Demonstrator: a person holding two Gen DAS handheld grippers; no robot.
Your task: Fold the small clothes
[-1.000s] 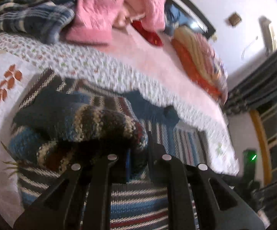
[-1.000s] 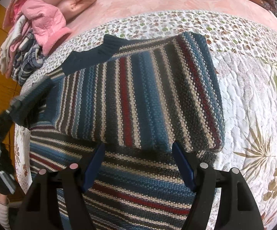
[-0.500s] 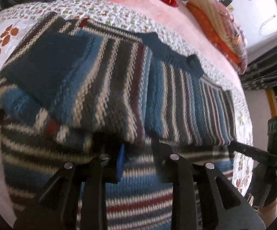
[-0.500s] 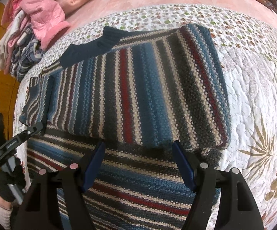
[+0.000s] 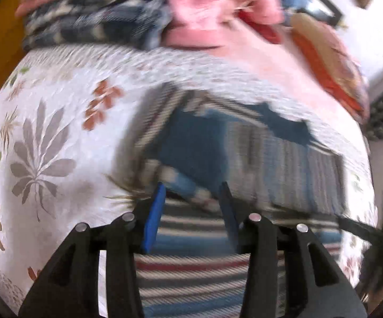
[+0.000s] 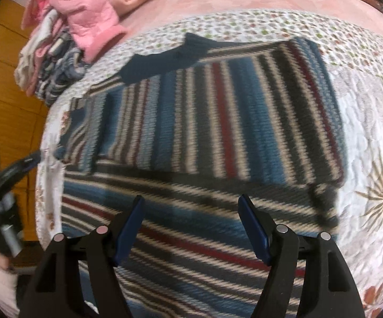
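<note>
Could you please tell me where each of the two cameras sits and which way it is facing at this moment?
Left wrist: on the left hand-held gripper, open, looking along its fingers over the striped sweater toward the clothes pile; the other gripper shows at right.
Right wrist: on the right hand-held gripper, open, looking down on the sweater on the floral quilt; a sleeve shows lower left.
Shared: sweater, quilt, pile.

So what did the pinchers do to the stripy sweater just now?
The left gripper let go: a second ago it pinched a bunched sleeve of the striped sweater, carried it across onto the body, and now it is open and pulled back. The right gripper stayed open above the sweater, which still lies on the floral quilt.
</note>
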